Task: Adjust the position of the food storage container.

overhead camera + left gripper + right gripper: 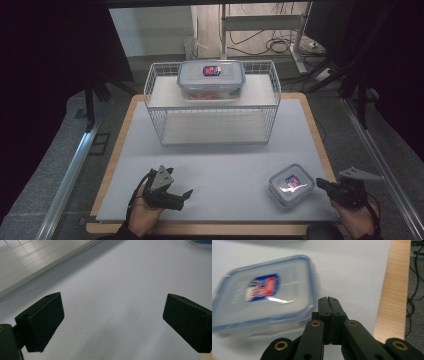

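A small clear food box point(290, 184) with a blue-rimmed lid and a red and blue label lies on the white mat near the front right. My right gripper point(321, 183) sits just right of it, jaws pressed together with nothing between them; in the right gripper view its tips point(328, 300) are close beside the small box point(262, 297). A larger lidded box point(211, 79) stands on top of the white wire rack point(212, 100) at the back. My left gripper point(186, 194) rests at the front left, its jaws wide apart over bare mat point(112, 310).
The white mat point(220, 165) covers a wooden tabletop whose edge point(395, 287) runs just right of my right gripper. The rack's lower shelf point(212, 131) holds nothing. Cables and table legs lie on the floor behind.
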The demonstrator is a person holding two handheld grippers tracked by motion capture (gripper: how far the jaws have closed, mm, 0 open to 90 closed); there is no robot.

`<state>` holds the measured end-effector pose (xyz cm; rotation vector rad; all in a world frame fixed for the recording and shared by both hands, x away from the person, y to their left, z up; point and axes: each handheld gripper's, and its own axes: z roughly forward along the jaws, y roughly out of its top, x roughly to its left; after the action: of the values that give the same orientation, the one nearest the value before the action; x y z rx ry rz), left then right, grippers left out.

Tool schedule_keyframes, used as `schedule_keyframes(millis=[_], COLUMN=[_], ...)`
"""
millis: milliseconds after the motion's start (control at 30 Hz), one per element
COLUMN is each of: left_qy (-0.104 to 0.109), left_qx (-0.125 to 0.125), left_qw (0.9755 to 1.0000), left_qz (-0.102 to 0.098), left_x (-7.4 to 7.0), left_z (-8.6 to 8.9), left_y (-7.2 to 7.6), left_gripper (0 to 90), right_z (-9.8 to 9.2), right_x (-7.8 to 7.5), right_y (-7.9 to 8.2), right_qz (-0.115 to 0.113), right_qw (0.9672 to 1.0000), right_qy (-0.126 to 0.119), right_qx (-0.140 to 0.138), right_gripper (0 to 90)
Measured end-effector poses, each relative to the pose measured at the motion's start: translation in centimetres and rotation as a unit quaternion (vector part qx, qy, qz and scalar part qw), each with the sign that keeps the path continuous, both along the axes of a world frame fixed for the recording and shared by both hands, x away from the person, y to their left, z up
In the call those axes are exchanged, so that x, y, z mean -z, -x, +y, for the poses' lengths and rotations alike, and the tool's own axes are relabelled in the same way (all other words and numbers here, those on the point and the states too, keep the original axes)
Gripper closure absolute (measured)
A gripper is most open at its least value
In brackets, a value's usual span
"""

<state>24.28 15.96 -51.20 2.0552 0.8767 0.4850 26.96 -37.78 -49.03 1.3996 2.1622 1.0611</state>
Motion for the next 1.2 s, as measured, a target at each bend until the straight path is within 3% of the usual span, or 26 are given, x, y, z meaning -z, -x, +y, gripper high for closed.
schedule_keyframes(millis=[100, 200, 533, 767, 867, 967, 1200], left_qy=[0.001, 0.003, 0.016, 0.009, 0.02, 0.012, 0.018], left_qx=[0.001, 0.001, 0.003, 0.008, 0.009, 0.019, 0.05], left_qw=[1.0, 1.0, 0.9997, 0.9992, 0.9987, 0.9986, 0.9948], left_qz=[0.002, 0.004, 0.017, 0.037, 0.045, 0.047, 0.087], left_x=[0.0, 0.0, -0.1, -0.2, -0.5, -0.6, -0.1], left_z=[-0.1, -0.1, -0.1, -0.5, -0.8, -1.4, -2.8], left_y=[0.0, 0.0, 0.0, 0.2, 0.4, 0.7, 1.2], left_gripper=[3.5, 3.5, 3.9, 4.5, 8.3, 15.3, 46.1], right_z=[-0.2, 0.0, 2.9, 5.2, 6.1, 7.1, 10.2], right_x=[0.6, 1.0, 0.9, 0.8, 0.8, 0.8, 1.3], right_y=[-1.2, -1.9, -0.4, 0.8, 1.2, 1.2, 0.8], right_qz=[0.011, 0.027, 0.043, 0.064, 0.07, 0.08, 0.092], right_qw=[0.9999, 0.9992, 0.9969, 0.9939, 0.9926, 0.9904, 0.9849], right_qy=[0.003, -0.005, 0.005, -0.01, -0.006, -0.006, 0.004], right_qx=[-0.004, -0.027, -0.065, -0.09, -0.099, -0.113, -0.147], right_gripper=[89.7, 89.7, 89.6, 89.6, 89.6, 89.6, 89.6])
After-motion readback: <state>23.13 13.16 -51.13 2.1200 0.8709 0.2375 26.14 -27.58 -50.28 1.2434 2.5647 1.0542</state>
